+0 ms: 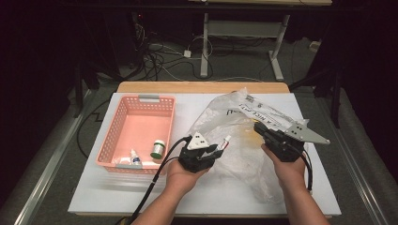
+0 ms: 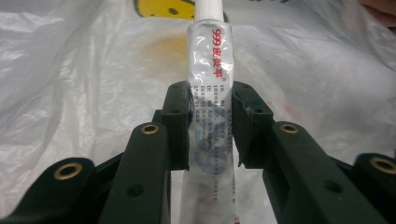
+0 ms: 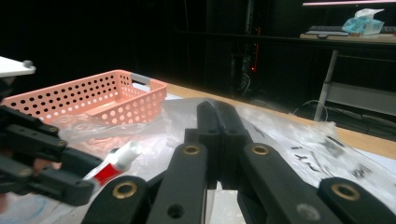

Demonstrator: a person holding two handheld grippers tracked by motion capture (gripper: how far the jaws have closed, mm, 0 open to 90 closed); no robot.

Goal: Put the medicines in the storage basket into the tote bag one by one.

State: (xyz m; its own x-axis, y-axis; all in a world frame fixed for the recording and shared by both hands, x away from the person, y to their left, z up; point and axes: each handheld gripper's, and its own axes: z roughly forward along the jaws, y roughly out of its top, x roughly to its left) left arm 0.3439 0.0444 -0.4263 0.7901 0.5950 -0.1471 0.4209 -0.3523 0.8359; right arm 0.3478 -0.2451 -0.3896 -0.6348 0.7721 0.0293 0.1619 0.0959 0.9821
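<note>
My left gripper (image 1: pixel 219 147) is shut on a white ointment tube (image 1: pixel 225 142) with red print. In the left gripper view the pads (image 2: pixel 180 116) press on both sides of the tube (image 2: pixel 212 56), whose white cap points away from me over the bag (image 2: pixel 93 70). The crumpled clear plastic bag (image 1: pixel 234 159) lies across the middle and right of the white table. My right gripper (image 1: pixel 259 127) grips the bag's upper part. In the right gripper view its jaws (image 3: pixel 217 109) are pressed together with bag film (image 3: pixel 299 140) around them. To their left are the left gripper (image 3: pixel 70 177) and the tube (image 3: pixel 116 163).
A pink perforated basket (image 1: pixel 141 99) stands at the table's left, also seen in the right gripper view (image 3: pixel 93 93). It holds a green-capped bottle (image 1: pixel 158 149) and a small dropper bottle (image 1: pixel 135 158). Cables and desk legs lie on the floor beyond the table's far edge.
</note>
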